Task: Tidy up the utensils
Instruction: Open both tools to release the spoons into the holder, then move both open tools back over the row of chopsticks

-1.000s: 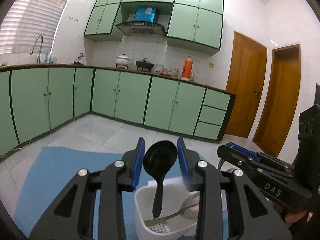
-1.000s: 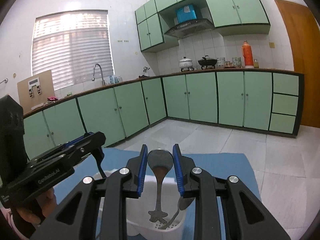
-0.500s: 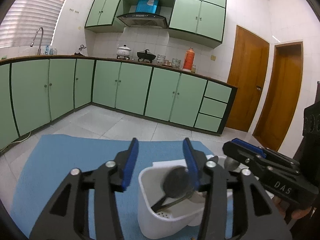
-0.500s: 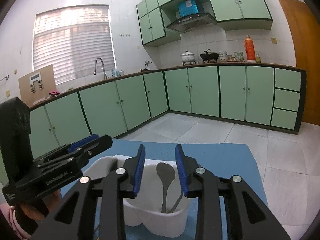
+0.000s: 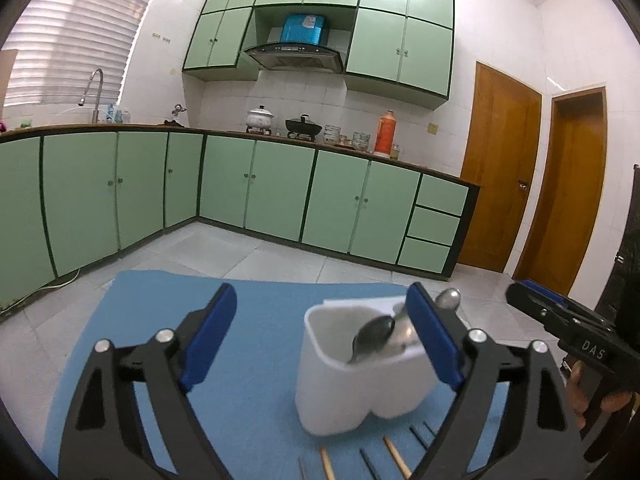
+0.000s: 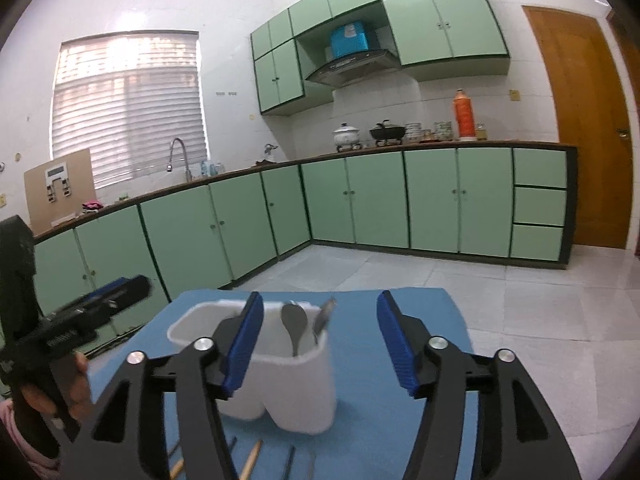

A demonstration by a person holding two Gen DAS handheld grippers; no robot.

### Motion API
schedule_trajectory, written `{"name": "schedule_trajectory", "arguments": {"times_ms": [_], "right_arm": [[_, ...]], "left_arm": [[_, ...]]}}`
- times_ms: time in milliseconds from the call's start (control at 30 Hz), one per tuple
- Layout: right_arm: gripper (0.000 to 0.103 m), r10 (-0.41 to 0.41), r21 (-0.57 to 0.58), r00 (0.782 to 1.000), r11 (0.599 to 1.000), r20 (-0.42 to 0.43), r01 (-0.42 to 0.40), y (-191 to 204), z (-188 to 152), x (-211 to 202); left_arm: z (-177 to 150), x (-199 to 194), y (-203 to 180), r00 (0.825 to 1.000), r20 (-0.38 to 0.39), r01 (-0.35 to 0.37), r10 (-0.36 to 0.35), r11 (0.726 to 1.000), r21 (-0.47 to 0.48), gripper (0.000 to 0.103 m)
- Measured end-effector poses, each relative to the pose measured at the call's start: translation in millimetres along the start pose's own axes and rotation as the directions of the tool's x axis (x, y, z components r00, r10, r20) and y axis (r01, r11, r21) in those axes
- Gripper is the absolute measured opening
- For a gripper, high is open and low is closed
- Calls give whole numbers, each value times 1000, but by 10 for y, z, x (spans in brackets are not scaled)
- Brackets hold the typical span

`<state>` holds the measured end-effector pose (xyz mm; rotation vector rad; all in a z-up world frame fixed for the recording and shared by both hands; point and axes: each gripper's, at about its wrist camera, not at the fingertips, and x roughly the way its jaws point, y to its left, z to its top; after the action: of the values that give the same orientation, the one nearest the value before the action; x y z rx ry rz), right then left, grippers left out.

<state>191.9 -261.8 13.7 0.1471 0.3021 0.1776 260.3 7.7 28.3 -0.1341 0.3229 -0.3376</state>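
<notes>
On the blue mat (image 5: 256, 360) stands the white holder (image 5: 360, 384), already carrying a dark spoon (image 5: 374, 334) and metal spoons (image 6: 295, 322); chopsticks (image 5: 394, 456) lie on the mat at its 6 o'clock, apparently not yet stowed. The left claw (image 5: 320, 340) is spread wide and empty, holder toward 3 o'clock. The right claw (image 6: 320, 344) is likewise apart and empty, holder toward 9 o'clock.
</notes>
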Motion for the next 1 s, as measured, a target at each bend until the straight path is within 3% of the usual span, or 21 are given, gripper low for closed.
{"name": "schedule_trajectory", "arguments": {"times_ms": [267, 500, 767, 1000], "right_arm": [[75, -82, 8, 997, 997, -8, 82, -37, -367, -524], [76, -152, 12, 988, 988, -34, 152, 13, -810, -913], [94, -177, -6, 984, 984, -24, 177, 205, -1356, -1299], [97, -184, -32, 979, 983, -84, 182, 280, -1665, -1453]], "left_arm": [[-330, -568, -67, 999, -27, -28, 29, 999, 37, 91], [-789, -1045, -68, 996, -54, -69, 71, 997, 33, 91], [-1265, -1421, -94, 988, -87, -121, 125, 991, 56, 93], [-1608, -1622, -99, 980, -129, -143, 155, 985, 99, 95]]}}
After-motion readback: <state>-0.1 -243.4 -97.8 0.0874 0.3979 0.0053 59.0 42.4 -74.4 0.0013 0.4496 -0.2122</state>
